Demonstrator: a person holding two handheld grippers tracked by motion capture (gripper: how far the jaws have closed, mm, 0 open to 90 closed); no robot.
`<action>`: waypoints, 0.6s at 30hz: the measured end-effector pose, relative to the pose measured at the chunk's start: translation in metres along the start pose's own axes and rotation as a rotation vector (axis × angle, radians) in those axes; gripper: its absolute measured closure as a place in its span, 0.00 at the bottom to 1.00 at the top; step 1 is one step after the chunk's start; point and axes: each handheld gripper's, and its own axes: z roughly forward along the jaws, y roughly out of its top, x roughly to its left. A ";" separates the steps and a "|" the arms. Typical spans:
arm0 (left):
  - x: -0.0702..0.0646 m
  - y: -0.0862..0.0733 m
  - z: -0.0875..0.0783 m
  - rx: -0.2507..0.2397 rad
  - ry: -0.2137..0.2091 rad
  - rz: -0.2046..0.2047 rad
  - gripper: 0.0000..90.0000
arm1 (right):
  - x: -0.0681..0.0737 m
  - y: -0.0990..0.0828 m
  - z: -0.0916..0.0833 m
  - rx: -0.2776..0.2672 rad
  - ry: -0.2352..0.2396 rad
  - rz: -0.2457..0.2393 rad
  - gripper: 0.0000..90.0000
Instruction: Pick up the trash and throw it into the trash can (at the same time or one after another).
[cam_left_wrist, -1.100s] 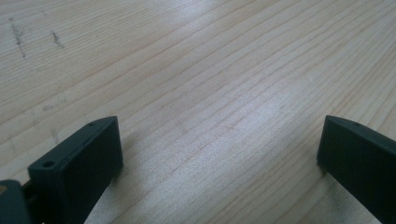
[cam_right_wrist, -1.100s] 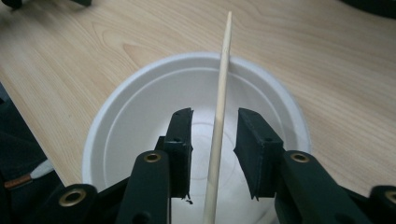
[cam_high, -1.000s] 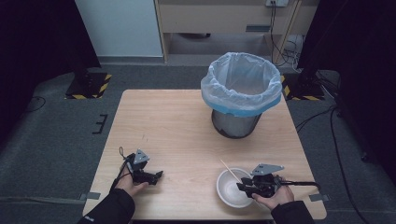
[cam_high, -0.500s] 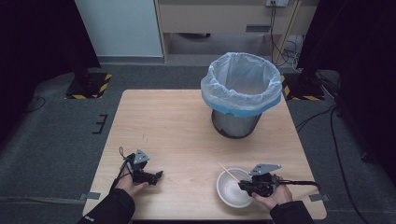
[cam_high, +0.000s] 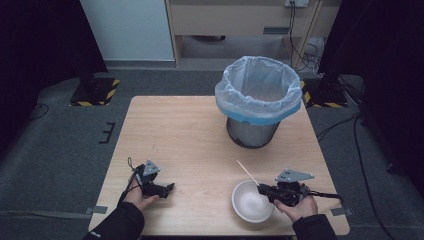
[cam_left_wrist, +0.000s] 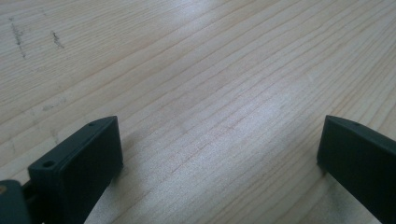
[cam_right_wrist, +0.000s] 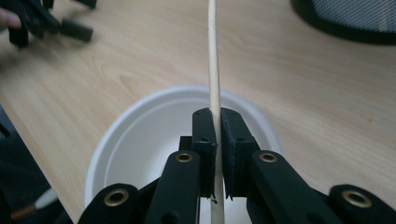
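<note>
One step done: my right gripper (cam_right_wrist: 215, 140) clamps the wooden stick (cam_right_wrist: 213, 70) over the white bowl (cam_right_wrist: 140, 140), jaws having just closed; left gripper (cam_high: 167, 188) idle, wide open; binning in the lined bin (cam_high: 259, 95) likely remains.

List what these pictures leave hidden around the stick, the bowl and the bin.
- Wooden stick: right gripper view, top edge cuts off its far end.
- White bowl: right gripper view, right hand-held gripper covers its near side.
- Trash bin: high view, liner rim hides its bottom.

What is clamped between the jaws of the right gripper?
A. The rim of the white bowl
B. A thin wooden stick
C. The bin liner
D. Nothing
B: in the right gripper view the right gripper is shut on the thin wooden stick, above the white bowl.
</note>
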 end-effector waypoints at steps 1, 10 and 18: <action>0.000 0.000 0.000 0.000 0.000 0.000 0.00 | 0.000 0.001 -0.001 -0.016 -0.001 0.007 0.95; 0.000 0.000 0.000 0.000 0.000 0.000 0.00 | -0.010 0.013 -0.016 -0.203 -0.033 0.047 0.95; 0.000 0.000 0.000 0.000 0.000 0.000 0.00 | -0.011 0.025 -0.027 -0.314 -0.059 0.047 0.95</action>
